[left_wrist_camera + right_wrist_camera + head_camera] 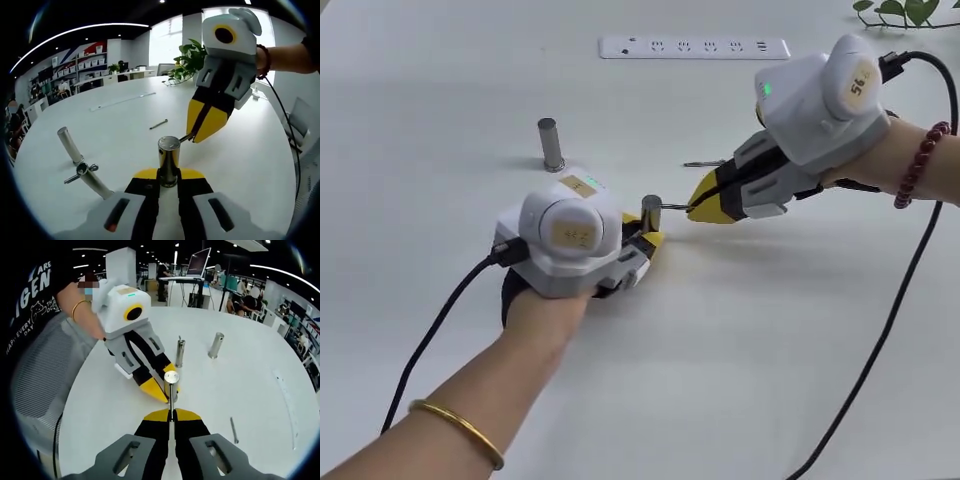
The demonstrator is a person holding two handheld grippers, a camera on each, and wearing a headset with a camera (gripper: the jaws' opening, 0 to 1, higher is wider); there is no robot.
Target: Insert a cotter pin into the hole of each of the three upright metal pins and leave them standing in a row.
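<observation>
White workbench [440, 300], power strip [694, 47] at the far edge. Left gripper [648, 242] pinches the base of the upright metal pin [651, 210] at centre. Right gripper [700, 208], just right of it, is clamped on a cotter pin [675, 207] whose long axis lies level, pointing left at the pin's top (tip at the hole or just in, can't tell). Next push likely runs straight left along that axis. Bare pin [551, 145] stands far left; spare cotter pin [705, 163] lies just beyond the right gripper.

1. A metal pin [651, 212] stands mid-table [740, 350].
2. A second metal pin [551, 145] stands behind it, leftward.
3. A loose cotter pin [705, 163] lies behind it, rightward.
4. A power strip [695, 47] lies farthest back.
</observation>
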